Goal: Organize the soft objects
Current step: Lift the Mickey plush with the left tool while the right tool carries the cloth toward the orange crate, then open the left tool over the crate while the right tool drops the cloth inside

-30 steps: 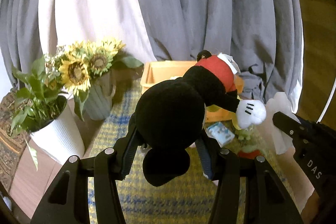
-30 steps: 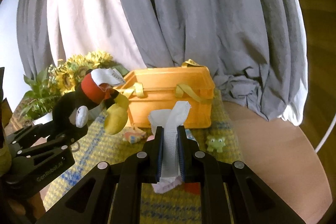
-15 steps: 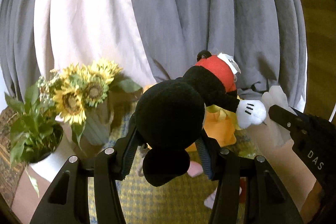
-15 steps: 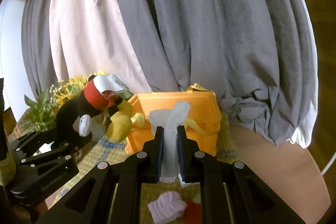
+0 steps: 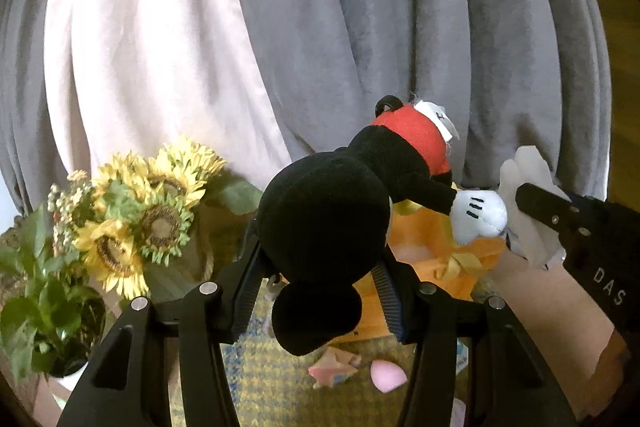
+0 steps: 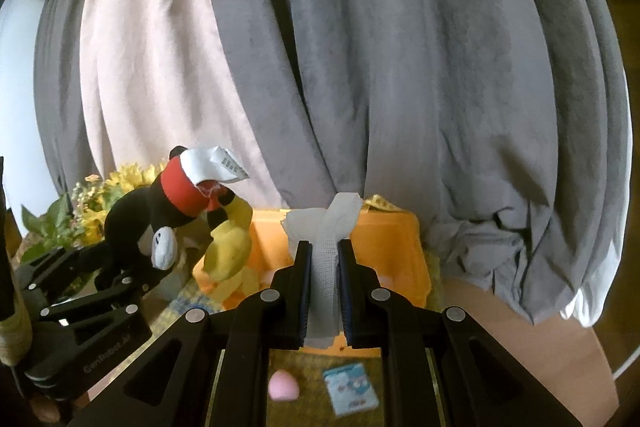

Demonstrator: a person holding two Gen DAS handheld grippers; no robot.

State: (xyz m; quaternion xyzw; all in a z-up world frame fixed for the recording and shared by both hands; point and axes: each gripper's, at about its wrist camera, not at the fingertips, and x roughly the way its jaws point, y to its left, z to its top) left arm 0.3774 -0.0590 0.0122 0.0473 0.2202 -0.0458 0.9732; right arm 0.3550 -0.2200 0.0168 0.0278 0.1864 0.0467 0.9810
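My left gripper (image 5: pixel 320 255) is shut on the head of a black mouse plush toy (image 5: pixel 332 219) with red shorts, held in the air above the orange basket (image 5: pixel 436 247). The plush also shows in the right wrist view (image 6: pixel 176 211), its yellow shoes over the basket's left edge. My right gripper (image 6: pixel 325 255) is shut on a white gauze cloth (image 6: pixel 326 247), raised in front of the orange basket (image 6: pixel 384 255). The cloth and right gripper show in the left wrist view (image 5: pixel 524 203) beside the plush's white hand.
A sunflower bouquet in a vase (image 5: pixel 152 219) and a green potted plant (image 5: pixel 36 291) stand at left. A pink sponge egg (image 6: pixel 283 385), a small blue packet (image 6: pixel 351 389) and a pink star shape (image 5: pixel 334 371) lie on the yellow checked mat. Grey curtains hang behind.
Both grippers have risen and moved forward toward the basket with their loads. The plush now hangs over the basket's left edge; the green frog toy has left view.
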